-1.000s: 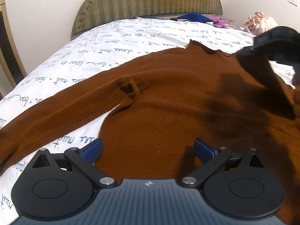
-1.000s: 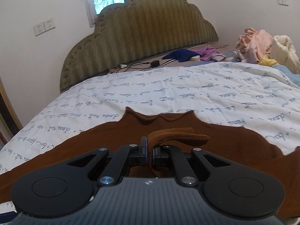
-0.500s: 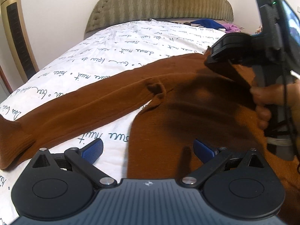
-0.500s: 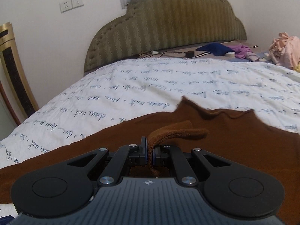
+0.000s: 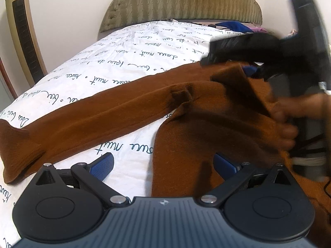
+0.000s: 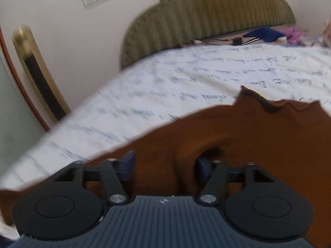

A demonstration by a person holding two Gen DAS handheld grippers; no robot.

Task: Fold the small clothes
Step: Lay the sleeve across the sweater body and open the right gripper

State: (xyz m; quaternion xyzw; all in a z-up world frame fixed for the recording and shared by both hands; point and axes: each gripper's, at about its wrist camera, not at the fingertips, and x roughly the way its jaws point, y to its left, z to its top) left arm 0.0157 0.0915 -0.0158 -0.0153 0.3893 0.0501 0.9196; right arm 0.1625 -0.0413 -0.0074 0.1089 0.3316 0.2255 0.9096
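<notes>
Right gripper (image 6: pixel 165 165) jaws just opened, releasing folded-over sleeve; left gripper (image 5: pixel 163 165) spread, empty; brown sweater (image 5: pixel 206 128): soft, limp knit (likely light), best pinched at cuff or hem.

The sweater (image 5: pixel 206 124) lies on the bed (image 5: pixel 144 57), one sleeve (image 5: pixel 82 124) stretched leftward; the headboard (image 5: pixel 182 2) stands behind, clothes (image 6: pixel 269 34) before it.
</notes>
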